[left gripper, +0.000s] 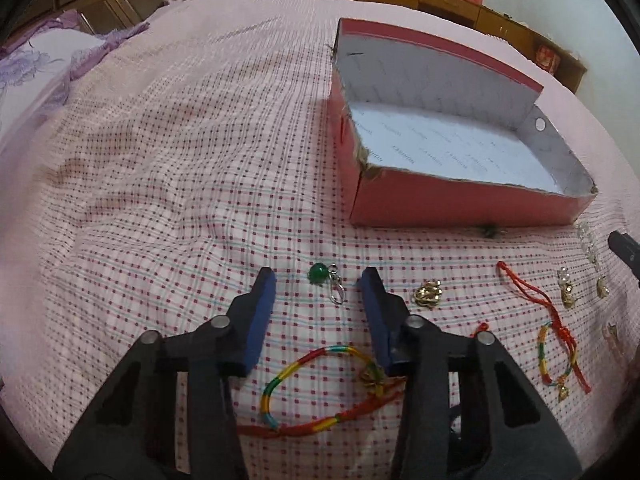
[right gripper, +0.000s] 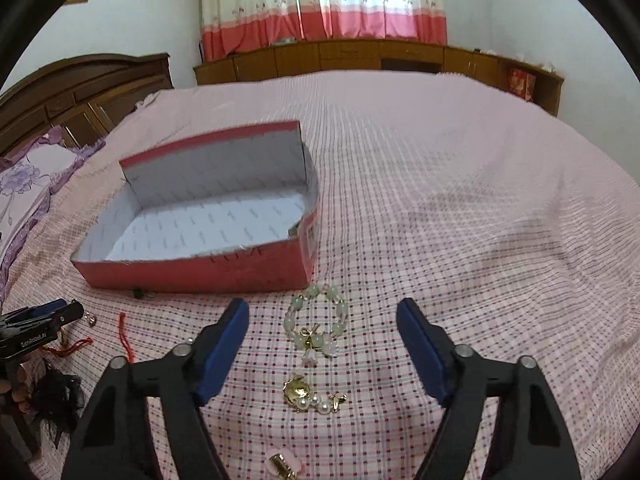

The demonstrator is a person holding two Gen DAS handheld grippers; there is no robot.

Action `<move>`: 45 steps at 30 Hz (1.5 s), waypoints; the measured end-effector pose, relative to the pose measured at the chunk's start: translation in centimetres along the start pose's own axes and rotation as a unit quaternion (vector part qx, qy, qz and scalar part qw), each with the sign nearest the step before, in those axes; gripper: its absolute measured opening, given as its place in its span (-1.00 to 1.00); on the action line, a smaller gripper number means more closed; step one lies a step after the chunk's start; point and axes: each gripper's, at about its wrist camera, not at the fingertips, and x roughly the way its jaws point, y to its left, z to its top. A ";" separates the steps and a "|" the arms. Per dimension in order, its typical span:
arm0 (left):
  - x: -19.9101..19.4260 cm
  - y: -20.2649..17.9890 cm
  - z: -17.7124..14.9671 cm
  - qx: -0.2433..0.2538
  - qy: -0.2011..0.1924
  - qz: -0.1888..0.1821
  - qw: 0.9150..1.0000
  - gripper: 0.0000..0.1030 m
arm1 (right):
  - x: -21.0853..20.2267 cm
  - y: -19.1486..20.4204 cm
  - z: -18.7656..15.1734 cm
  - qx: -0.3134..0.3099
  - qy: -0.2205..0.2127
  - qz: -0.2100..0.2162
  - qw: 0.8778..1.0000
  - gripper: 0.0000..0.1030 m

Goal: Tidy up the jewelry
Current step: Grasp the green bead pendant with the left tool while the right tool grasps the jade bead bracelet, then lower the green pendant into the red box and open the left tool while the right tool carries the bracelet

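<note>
An open red box (left gripper: 460, 208) with a white inside stands on the checked bedspread; it also shows in the right wrist view (right gripper: 200, 268). My left gripper (left gripper: 320, 282) is open, and a green bead charm with a silver clasp (left gripper: 326, 278) lies between its fingertips. A multicoloured cord bracelet (left gripper: 320, 392) lies under its jaws. My right gripper (right gripper: 323, 314) is open above a pale green bead bracelet (right gripper: 316, 324). A gold and pearl piece (right gripper: 310, 396) lies nearer the camera.
To the right of the left gripper lie a gold ring cluster (left gripper: 427, 293), a red cord (left gripper: 524, 284), a second multicoloured bracelet (left gripper: 560, 360) and small gold earrings (left gripper: 566, 292). A pillow (left gripper: 36, 64) and wooden cabinets (right gripper: 360, 56) are at the bed's far edges.
</note>
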 end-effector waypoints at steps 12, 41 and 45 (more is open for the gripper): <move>1.3 0.1 -0.1 0.000 -0.002 0.002 1.000 -0.48 | 3.6 -0.6 -0.8 0.014 0.061 0.011 0.998 0.03; -6.0 0.8 -1.5 -0.017 -0.059 -0.031 0.998 -0.93 | -2.8 -2.9 -1.4 0.042 0.003 0.058 0.997 -0.82; -7.6 0.7 -1.4 -0.018 -0.074 -0.040 0.996 -0.93 | -4.8 -2.5 -1.1 0.035 -0.018 0.063 0.997 -0.82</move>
